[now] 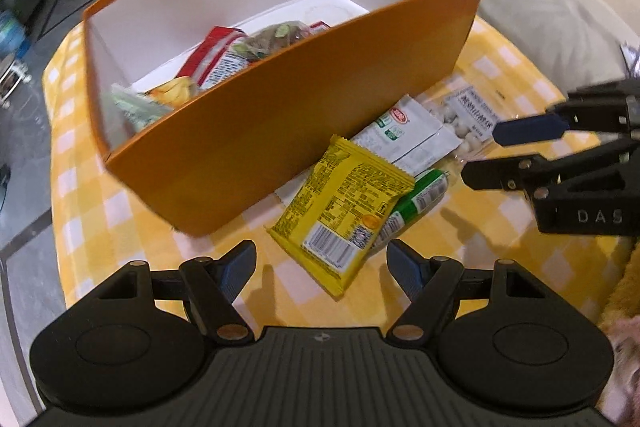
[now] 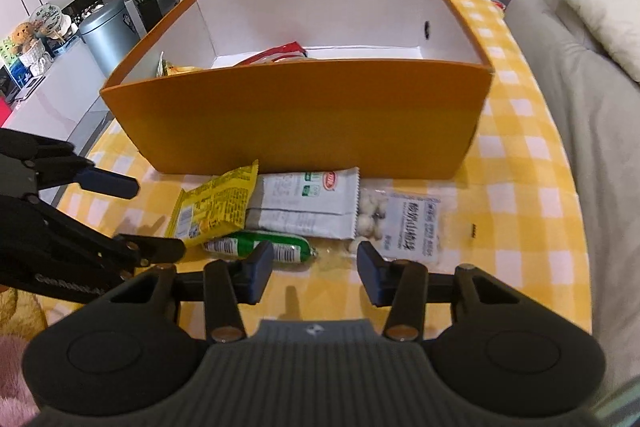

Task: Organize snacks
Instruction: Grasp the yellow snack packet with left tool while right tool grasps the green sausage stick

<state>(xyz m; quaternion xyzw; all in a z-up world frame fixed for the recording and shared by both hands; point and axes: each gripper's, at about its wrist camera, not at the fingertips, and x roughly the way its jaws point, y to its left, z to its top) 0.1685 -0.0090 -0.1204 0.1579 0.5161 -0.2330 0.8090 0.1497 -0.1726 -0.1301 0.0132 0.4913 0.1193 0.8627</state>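
Four loose snacks lie on the table in a cluster against the near wall of the orange box (image 2: 296,115). The yellow packet (image 1: 344,207) lies printed side up, tilted, its edge overlapping the white packet (image 1: 404,139) and the green sausage stick (image 1: 416,199). The white packet lies flat just beside the box wall. The clear bag of white balls (image 2: 400,223) lies to its right in the right wrist view, touching it. The green sausage stick lies nearest the grippers, partly under the yellow packet.

The orange box stands upright and open, white inside. Several snacks are already in it: a red and white packet (image 1: 212,59), a yellow one (image 1: 172,93), a green-tinted one (image 1: 136,105) and a dark mixed bag (image 1: 276,37). All lie towards one end of the box.

The left hand-held gripper (image 1: 322,267) hangs over the yellow packet with its blue pads spread wide, nothing between them. The right hand-held gripper (image 2: 316,267) hangs over the end of the green sausage stick and the near corner of the clear bag; its pads stand partly apart and press on nothing. Whether any pad touches a snack cannot be told.

The table carries a yellow and white checked cloth (image 2: 532,155). A beige sofa (image 2: 592,131) with cushions stands beside it.
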